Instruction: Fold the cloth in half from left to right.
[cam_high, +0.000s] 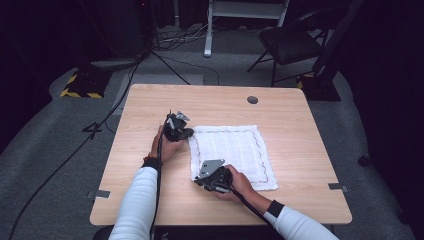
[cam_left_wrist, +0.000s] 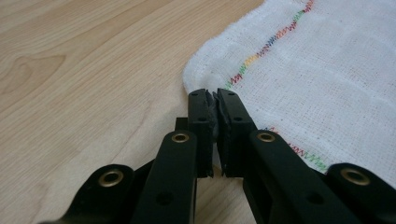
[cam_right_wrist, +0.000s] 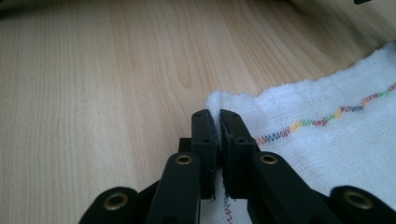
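Both jaw pairs clamped on cloth (cam_high: 232, 155) corners — left gripper (cam_left_wrist: 214, 95), right gripper (cam_right_wrist: 214, 114). We should lift both evenly, keeping the edge taut — no tugging.

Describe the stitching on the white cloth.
Rainbow zigzag stitching, clearest in the left gripper view.

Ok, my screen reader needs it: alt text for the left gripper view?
The left gripper, jaws closed, pinches the corner edge of a white cloth with rainbow zigzag stitching, lying flat on a light wooden table.
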